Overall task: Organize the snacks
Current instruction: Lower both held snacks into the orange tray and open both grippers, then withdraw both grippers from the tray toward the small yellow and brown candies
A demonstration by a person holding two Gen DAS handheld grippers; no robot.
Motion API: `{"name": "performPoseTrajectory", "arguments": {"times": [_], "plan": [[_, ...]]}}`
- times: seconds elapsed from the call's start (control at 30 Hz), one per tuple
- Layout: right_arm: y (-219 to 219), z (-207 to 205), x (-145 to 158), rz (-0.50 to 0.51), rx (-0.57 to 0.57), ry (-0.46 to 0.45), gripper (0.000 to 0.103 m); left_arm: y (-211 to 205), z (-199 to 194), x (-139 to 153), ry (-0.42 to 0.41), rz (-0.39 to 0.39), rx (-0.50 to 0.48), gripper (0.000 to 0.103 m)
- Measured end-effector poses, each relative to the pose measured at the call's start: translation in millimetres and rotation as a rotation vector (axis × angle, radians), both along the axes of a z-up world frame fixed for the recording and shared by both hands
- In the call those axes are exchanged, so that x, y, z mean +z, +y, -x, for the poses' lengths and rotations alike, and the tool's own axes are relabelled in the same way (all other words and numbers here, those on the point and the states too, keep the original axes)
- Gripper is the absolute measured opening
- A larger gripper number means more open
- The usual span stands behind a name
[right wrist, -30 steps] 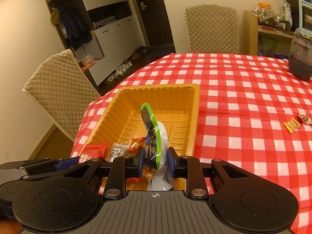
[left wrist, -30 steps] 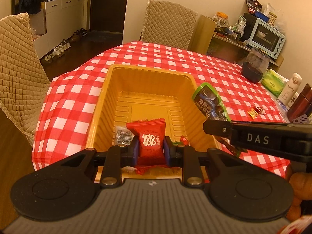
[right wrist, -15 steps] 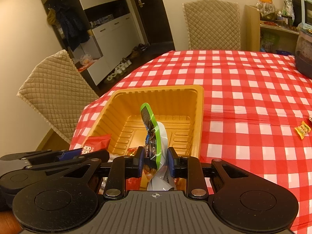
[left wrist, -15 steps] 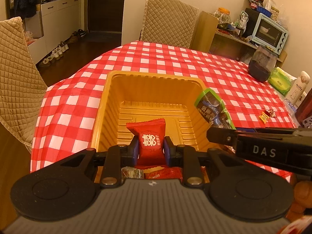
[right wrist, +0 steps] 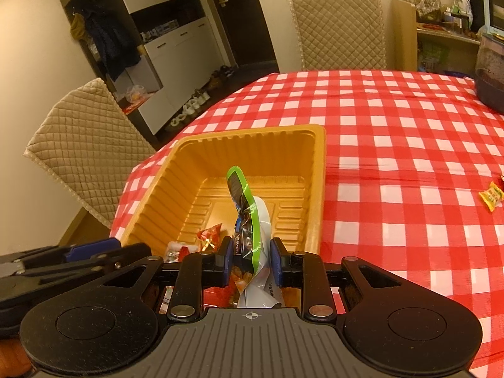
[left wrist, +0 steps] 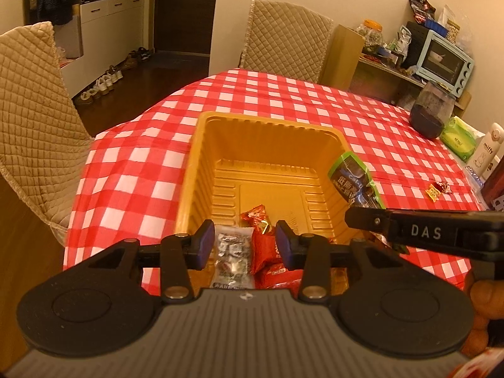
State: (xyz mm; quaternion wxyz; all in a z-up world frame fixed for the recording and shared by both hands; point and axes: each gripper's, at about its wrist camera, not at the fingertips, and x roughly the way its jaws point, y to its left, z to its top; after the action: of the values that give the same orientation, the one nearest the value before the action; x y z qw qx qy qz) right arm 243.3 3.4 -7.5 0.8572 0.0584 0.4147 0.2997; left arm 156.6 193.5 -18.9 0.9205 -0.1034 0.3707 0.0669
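A yellow plastic tray (left wrist: 267,138) (right wrist: 318,170) sits on the red checked tablecloth. My left gripper (left wrist: 244,244) is open over the tray's near end, with a red snack packet (left wrist: 264,249), a silver packet (left wrist: 231,252) and a small red candy (left wrist: 256,217) lying in the tray below it. My right gripper (right wrist: 250,260) is shut on a green-edged dark snack pouch (right wrist: 244,211) and holds it upright above the tray's near right side; the pouch also shows in the left wrist view (left wrist: 354,181). Two loose candies (left wrist: 438,189) (right wrist: 491,195) lie on the cloth to the right.
A dark jar (left wrist: 431,113) (right wrist: 491,75), a green tissue pack (left wrist: 458,138) and a white bottle (left wrist: 486,148) stand at the table's far right. Quilted chairs stand at the left (left wrist: 31,119) and far side (left wrist: 283,37). A shelf with a toaster oven (left wrist: 444,60) is behind.
My left gripper opened and let the red packet drop into the tray among the other snacks. My right gripper kept its hold on the pouch and hardly moved.
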Motion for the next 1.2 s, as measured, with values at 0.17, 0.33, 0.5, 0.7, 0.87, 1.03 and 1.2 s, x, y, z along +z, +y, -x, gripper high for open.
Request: {"name": "performPoseTrajectory", "arguments": {"times": [0.17,0.33,0.5,0.7,0.87,1.03,1.2], "plan": [[3,-2,1,-0.054,0.010,0.021,0.028,4,7,2,-0.003,0.004,0.015,0.043],[-9,5,6,-0.065,-0.027,0.010,0.049,3,15,4,-0.005,0.009,0.020,0.046],[-38,26,9,-0.054,-0.094,0.015,0.049,-4,28,8,-0.010,0.017,0.016,0.050],[-74,59,15,-0.032,-0.162,0.017,0.050,-24,47,19,-0.025,0.014,-0.014,0.055],[-96,81,28,-0.022,-0.189,0.000,0.052,-42,62,29,-0.038,0.013,-0.037,0.057],[-110,100,40,-0.018,-0.206,-0.027,0.054,-57,73,36,-0.040,0.018,-0.058,0.060],[-123,114,50,-0.019,-0.225,-0.051,0.056,-71,82,41,-0.041,0.010,-0.072,0.066]]}}
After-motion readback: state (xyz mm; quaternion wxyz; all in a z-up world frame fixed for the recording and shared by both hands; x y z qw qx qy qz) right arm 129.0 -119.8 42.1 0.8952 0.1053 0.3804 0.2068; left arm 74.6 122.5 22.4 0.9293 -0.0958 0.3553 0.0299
